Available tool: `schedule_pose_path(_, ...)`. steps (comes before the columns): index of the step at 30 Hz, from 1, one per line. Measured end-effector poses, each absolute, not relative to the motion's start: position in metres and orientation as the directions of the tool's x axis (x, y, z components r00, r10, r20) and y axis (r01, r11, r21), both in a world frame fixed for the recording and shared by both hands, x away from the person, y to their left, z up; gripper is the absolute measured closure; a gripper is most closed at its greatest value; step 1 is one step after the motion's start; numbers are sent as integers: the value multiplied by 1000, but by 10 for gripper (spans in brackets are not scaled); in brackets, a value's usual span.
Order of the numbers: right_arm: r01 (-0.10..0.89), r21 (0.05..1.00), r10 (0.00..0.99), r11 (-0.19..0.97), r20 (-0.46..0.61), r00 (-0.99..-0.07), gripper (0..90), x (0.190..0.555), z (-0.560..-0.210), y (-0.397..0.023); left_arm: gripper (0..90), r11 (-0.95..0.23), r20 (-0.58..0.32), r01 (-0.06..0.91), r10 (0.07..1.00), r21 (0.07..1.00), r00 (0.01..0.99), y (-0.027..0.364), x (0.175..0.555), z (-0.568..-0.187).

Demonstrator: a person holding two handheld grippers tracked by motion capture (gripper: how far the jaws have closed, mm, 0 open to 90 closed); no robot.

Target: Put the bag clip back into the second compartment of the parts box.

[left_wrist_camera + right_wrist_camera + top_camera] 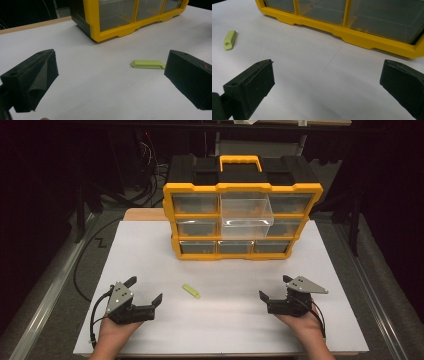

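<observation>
Here, my left claw (pixel 146 289) and right claw (pixel 274 287) both gape apart, holding nothing, low on the white bench (pixel 150 250). The small flat lime-green plastic clip (pixel 190 291) lies between them, at two o'clock from my left claw.

A yellow-and-black organizer (pixel 242 215) stands upright in the upper middle of the high view, at the far end of a white sheet (pixel 225 325) that covers the table. It has 3 rows of 3 clear drawers and a yellow handle (pixel 240 161) on top. The top centre drawer (pixel 246 212) is pulled out towards the camera and overhangs the row below; the other 8 sit flush. A strip of wooden board (pixel 142 214) shows just left of the organizer's base. Tangled cables (pixel 150 175) lie in the dark at upper left. A metal rail (pixel 55 290) runs along the left side of the frame.
</observation>
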State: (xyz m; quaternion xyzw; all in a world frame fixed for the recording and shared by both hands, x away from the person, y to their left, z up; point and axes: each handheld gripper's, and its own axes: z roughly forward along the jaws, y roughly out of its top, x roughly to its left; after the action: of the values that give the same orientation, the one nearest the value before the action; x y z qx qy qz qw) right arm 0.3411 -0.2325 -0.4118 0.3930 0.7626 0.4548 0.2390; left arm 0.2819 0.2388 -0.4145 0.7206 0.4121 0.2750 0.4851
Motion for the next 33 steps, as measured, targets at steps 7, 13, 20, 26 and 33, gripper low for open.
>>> schedule_pose_path(7, 382, 872, 799, 306, -17, -601, 0, 353, -412, -211, 4, -193, -13, 343, 856, 919, 516, 237, 282, -415)
schedule_pose_path(13, 382, 866, 779, 323, -14, -627, 0, 363, -413, -188, 3, -197, -7, 337, 854, 921, 520, 235, 282, -415)
schedule_pose_path(20, 377, 855, 748, 355, -18, -664, 0, 369, -417, -164, 3, -206, -1, 334, 850, 920, 527, 233, 283, -415)
schedule_pose_path(26, 377, 851, 729, 366, -11, -685, 0, 373, -417, -147, 3, -203, -3, 333, 850, 921, 526, 233, 283, -415)
schedule_pose_path(33, 358, 856, 701, 374, -7, -714, 0, 374, -415, -127, 3, -210, 4, 326, 845, 922, 534, 233, 283, -415)
